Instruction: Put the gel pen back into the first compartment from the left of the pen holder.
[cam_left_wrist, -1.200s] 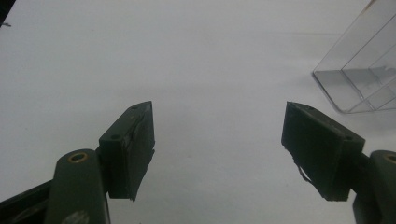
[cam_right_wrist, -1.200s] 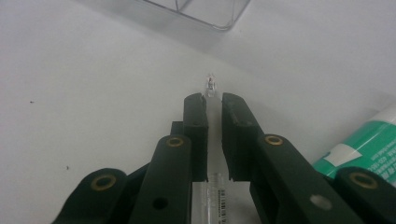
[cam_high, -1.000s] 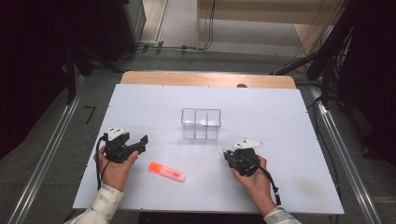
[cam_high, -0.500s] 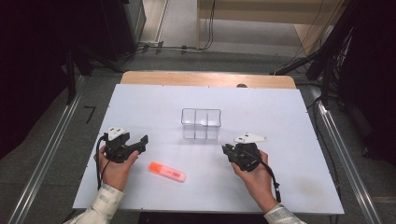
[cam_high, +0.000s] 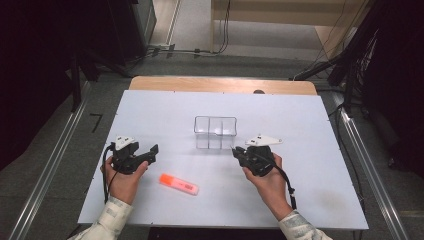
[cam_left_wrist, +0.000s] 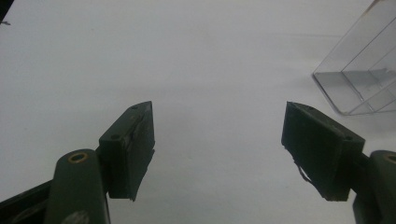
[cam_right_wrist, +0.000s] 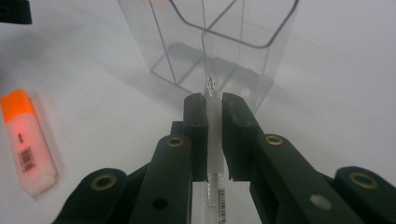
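- Right gripper (cam_right_wrist: 214, 100) clamps a slim clear plastic pen (cam_right_wrist: 214, 186), nearing the clear divided plastic box (cam_right_wrist: 210, 42).
- Next: tip upright, lower in.
- Left gripper (cam_left_wrist: 217, 140) gapes empty.

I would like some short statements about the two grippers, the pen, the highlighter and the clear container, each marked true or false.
1. The right gripper holds a clear pen between its jaws. True.
2. The left gripper is shut on the orange highlighter. False: its jaws stand wide open with nothing between them, and the highlighter lies on the white table, apart from both grippers.
3. The clear divided container stands upright on the table. True.
4. The highlighter is inside the container. False: it lies flat on the table, nearer the person than the container.
5. In the right gripper view, the pen tip points toward the container. True.
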